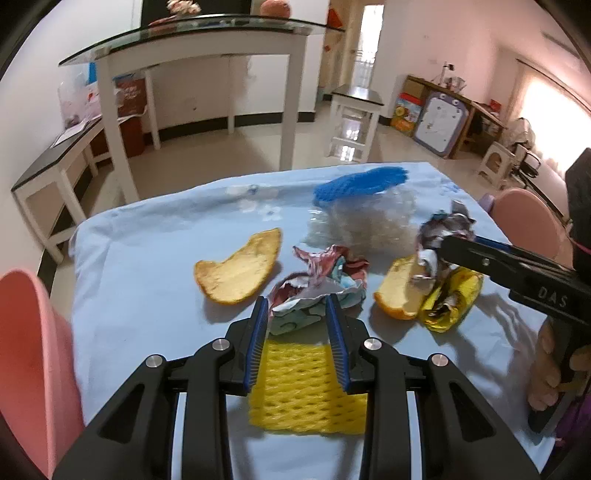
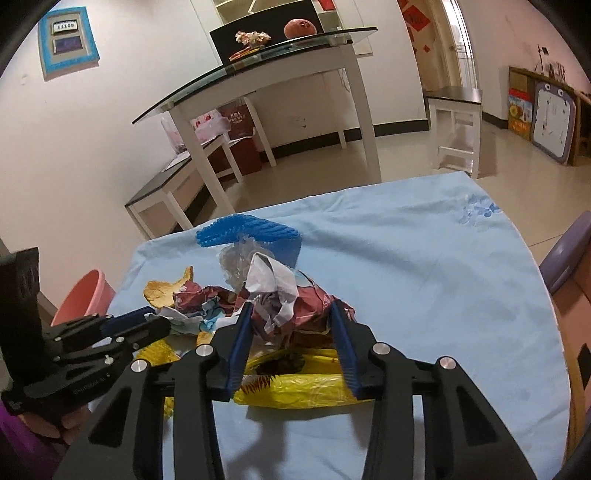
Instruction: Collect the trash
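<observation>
The trash is almost all on the bench [image 1: 122, 258], which carries a light blue cloth, so I judge the collecting is only at its beginning. I see no piece inside a bin yet.

My left gripper [image 1: 297, 308] has its jaws open, one finger on each side of a crumpled paper wrapper [image 1: 321, 277], and I see no pad pressing on it. Below these jaws, nearer to me, lies a yellow foam net [image 1: 306, 387]. My right gripper [image 2: 291, 314] stands over a dark red crumpled wrapper [image 2: 295, 295] to the right. Its jaws reach around this wrapper, but I cannot tell if the pads already press on it.

What is left is much: a large fruit peel [image 1: 240, 269] on the left, a smaller peel [image 1: 400, 291] beside a yellow plastic wrapper [image 1: 450, 299], a clear plastic bag [image 1: 365, 221] farther away, and a blue foam net [image 1: 358, 184] at the far side.

A pink basin [image 1: 29, 362] stands at the near left edge of the bench and another pink one [image 1: 524, 218] at the right; I suppose the trash goes into one of them, but this is only my guess.

The pieces lie close and partly over each other, so one jaw can drag a neighbour. My two grippers are also near each other and could collide. Behind the bench there is a glass-topped table [image 1: 207, 33], well apart.
</observation>
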